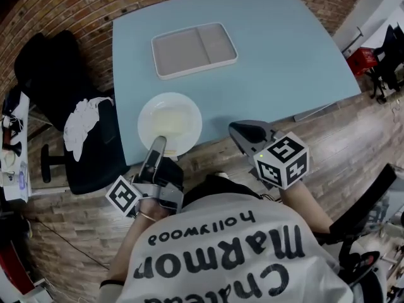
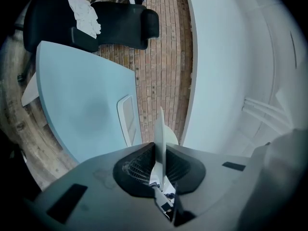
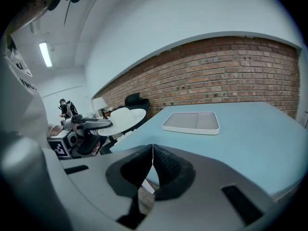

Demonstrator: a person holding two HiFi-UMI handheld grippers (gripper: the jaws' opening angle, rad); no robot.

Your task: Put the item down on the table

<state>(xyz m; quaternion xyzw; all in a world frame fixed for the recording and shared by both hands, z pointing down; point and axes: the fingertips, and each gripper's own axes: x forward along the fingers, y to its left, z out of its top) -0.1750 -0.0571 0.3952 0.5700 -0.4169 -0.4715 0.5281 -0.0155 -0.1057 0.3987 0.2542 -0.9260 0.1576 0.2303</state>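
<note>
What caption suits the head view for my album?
Left gripper holds a white plate by its rim at the near edge of the blue table; right gripper shut, empty.

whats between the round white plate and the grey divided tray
Nothing: in the head view only bare light-blue tabletop separates the round white plate from the grey rectangular divided tray.

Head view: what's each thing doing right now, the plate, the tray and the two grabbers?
Plate, gripped at its rim, held level, not on the table yet.
Left gripper, shut on the plate.
Right gripper, shut, empty.
Tray, lying flat on the table, both compartments empty.
</note>
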